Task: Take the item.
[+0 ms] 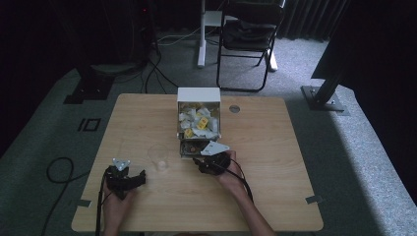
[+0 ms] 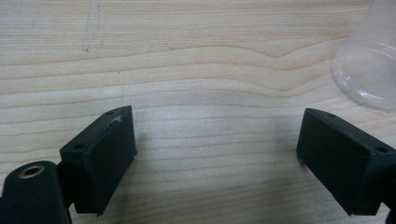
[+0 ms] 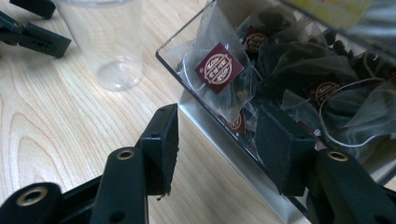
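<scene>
So the right tool (image 1: 204, 158) is parked right at the near end of the clear tray (image 3: 224, 140) that sits in front of the white box (image 1: 198, 96), roughly mid-counter (image 1: 275, 162). In the right gripper view its jaws stand partly apart and straddle the tray's clear wall: one jaw is outside over the wood, the other is inside among the tea bags (image 3: 219, 74). The pads aren't pressing on anything that I can see, so it's open, not gripping. The tea bags are mesh pyramid ones with dark red square tags, piled loosely in that tray, and the nearest one leans against the clear wall just beyond the jaws. Behind the tray, the white box is full of paler sachets, a few with yellow labels (image 1: 202, 122). The clear plastic cup (image 1: 161, 160) stands upright on the counter between the two hands, a bit to the left of the tray and not touching it. The left tool (image 1: 142, 177) rests low over bare wood near the front left of the counter, jaws wide open with nothing between them; in the left gripper view the cup's rim is just off past one jaw.
</scene>
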`<action>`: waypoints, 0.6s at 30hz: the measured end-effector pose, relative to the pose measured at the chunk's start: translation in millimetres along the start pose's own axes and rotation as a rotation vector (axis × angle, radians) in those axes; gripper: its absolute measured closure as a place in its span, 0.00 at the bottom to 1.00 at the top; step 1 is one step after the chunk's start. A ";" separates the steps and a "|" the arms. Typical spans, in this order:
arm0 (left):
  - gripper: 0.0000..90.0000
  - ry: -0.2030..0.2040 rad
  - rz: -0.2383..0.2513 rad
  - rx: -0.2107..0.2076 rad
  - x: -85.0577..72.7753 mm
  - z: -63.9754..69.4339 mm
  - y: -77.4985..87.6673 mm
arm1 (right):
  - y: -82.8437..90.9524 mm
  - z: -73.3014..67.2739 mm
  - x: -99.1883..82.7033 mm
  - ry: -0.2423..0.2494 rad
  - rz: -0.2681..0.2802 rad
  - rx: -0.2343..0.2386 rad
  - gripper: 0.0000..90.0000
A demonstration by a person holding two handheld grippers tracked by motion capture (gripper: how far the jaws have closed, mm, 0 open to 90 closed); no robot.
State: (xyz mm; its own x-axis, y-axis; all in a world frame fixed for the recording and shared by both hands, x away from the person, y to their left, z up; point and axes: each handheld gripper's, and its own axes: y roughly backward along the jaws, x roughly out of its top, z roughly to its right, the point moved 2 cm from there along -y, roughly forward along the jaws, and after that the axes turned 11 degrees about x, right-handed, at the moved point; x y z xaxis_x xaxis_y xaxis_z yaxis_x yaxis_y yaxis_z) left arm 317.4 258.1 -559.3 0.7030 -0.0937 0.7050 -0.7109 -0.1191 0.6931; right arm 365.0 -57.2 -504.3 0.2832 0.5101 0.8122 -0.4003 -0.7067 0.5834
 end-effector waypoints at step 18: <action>0.14 0.001 0.000 0.000 0.0 0.1 0.0 | 4.9 -2.7 -1.4 0.016 -0.002 0.012 0.61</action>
State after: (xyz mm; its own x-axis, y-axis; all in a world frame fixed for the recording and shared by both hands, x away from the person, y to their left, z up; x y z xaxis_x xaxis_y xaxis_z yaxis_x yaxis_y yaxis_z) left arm 317.3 258.0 -559.4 0.7030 -0.0929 0.7051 -0.7109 -0.1189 0.6931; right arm 360.2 -60.1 -502.6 0.2700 0.5192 0.8109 -0.3895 -0.7113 0.5851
